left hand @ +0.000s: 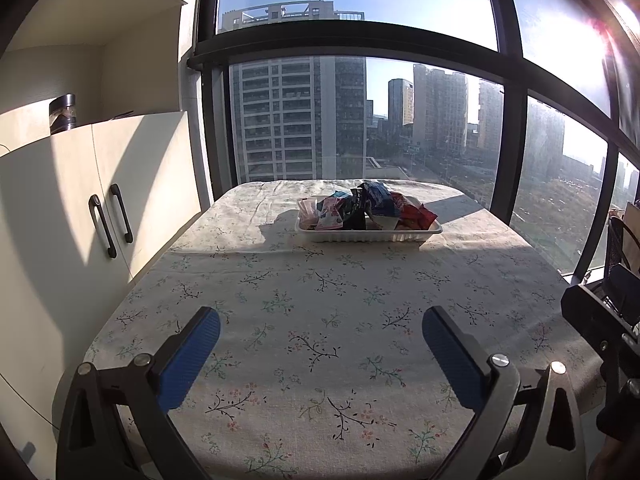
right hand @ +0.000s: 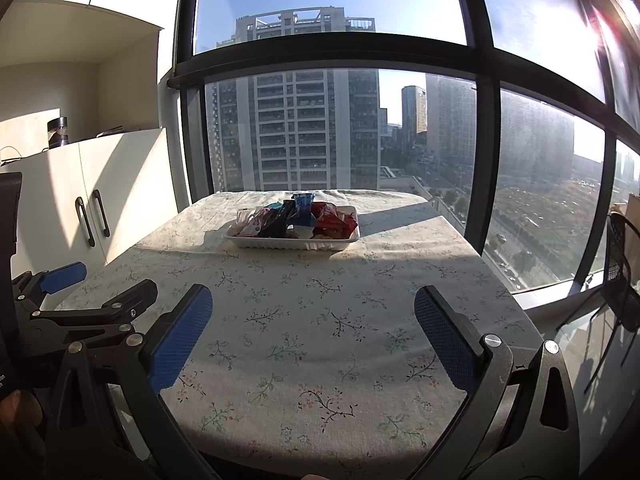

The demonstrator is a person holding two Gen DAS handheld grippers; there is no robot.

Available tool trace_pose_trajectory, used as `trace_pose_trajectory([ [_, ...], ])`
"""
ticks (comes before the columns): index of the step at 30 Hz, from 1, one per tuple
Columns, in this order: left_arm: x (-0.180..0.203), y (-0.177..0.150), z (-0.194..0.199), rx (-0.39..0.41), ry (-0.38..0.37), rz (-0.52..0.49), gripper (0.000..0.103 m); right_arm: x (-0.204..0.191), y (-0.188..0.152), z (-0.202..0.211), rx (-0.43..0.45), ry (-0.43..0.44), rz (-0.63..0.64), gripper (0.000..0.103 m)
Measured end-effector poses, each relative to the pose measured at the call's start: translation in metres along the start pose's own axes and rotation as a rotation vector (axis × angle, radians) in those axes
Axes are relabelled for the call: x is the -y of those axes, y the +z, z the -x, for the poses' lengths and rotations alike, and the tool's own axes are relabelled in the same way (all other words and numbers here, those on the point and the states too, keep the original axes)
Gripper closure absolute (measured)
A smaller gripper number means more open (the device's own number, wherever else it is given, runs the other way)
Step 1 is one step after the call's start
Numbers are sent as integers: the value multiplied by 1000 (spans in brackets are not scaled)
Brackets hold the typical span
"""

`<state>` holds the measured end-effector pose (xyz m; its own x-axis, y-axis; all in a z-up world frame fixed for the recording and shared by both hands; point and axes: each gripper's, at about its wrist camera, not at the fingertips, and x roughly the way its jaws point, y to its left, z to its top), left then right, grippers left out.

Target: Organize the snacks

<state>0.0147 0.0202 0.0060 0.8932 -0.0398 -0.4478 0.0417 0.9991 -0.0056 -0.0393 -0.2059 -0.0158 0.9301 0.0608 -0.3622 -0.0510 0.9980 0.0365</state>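
A cream cloth-covered table [left hand: 320, 320] is patterned with floral sprigs; red, blue and pink snack packets [left hand: 368, 208] are seen in a white plastic tray [left hand: 368, 235].

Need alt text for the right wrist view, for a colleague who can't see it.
A white plastic tray heaped with colourful snack packets sits at the far end of a table under a floral-print tablecloth, before a window on high-rises. The right tool hangs open and empty over the near end; the left tool shows at left.

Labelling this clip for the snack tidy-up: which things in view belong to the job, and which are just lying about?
Job:
white plastic tray
pile of snack packets
left gripper, open
right gripper, open

Lying about:
dark-lidded jar on the cabinet
black mesh chair
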Motion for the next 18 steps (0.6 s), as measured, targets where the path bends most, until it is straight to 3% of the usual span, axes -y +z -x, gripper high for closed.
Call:
trace_pose_trajectory([
  [18, 0, 0, 0, 0, -5, -5, 0, 1, -1, -2, -3, 6, 5, 1],
])
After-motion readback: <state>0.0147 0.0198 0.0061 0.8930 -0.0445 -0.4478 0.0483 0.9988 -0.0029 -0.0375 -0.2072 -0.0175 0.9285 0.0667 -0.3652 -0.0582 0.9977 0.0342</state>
